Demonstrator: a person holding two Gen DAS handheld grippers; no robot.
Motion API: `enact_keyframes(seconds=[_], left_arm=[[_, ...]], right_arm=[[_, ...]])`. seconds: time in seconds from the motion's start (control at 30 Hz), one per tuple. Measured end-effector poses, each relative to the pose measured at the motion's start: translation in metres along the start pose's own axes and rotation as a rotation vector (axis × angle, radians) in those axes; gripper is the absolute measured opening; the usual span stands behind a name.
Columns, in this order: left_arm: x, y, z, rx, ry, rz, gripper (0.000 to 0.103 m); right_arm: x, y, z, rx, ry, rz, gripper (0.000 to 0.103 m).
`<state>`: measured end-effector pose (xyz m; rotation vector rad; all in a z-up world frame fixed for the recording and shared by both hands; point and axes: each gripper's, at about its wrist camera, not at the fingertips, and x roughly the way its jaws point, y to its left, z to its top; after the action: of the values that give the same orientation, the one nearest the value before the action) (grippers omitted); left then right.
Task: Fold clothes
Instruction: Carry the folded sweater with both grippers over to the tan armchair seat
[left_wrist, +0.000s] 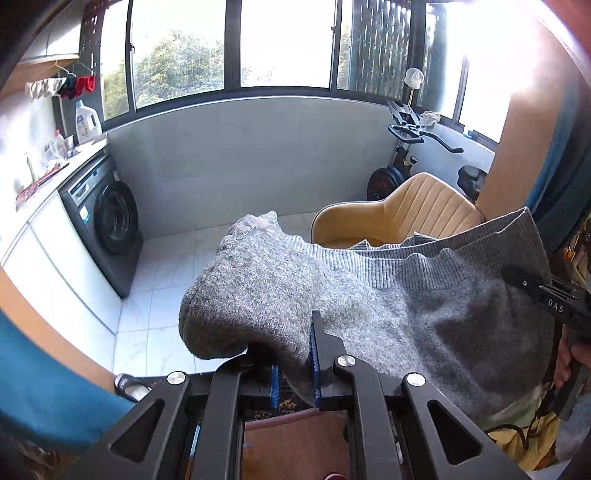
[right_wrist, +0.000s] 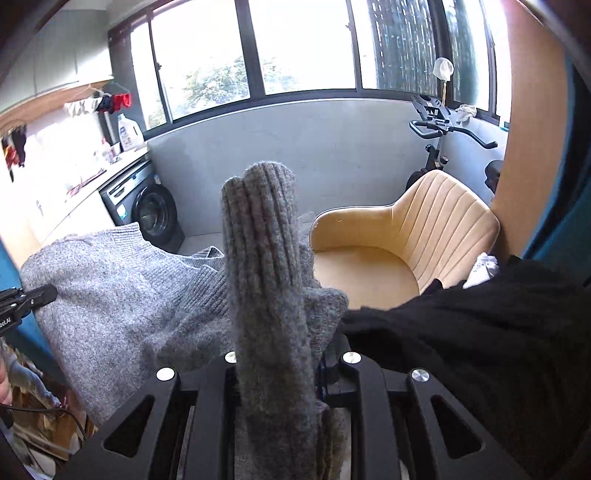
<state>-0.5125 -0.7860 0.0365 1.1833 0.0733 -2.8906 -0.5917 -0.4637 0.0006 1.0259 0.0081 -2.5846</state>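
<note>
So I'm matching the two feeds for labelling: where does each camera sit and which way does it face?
Left wrist: on the left gripper, facing the window; grey sweater clamped; right gripper and a hand at the right edge.
Right wrist: on the right gripper, facing likewise; ribbed sweater part clamped.
Shared: sweater, tan chair, washing machine.

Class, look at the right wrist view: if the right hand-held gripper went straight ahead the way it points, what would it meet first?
Probably the tan ribbed leather chair, just beyond the fuzzy grey knitted sweater that the right hand-held gripper is clamping; depth is hard to judge through the fisheye.
</note>
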Motion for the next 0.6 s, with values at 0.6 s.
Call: enact_keyframes(seconds=[0.6], left_arm=[[0.297,0.065,0.131,0.406,0.162,-0.179,0.011]], right_arm=[[0.232,0.043,0.051,0.38,0.184,-0.288,0.018]])
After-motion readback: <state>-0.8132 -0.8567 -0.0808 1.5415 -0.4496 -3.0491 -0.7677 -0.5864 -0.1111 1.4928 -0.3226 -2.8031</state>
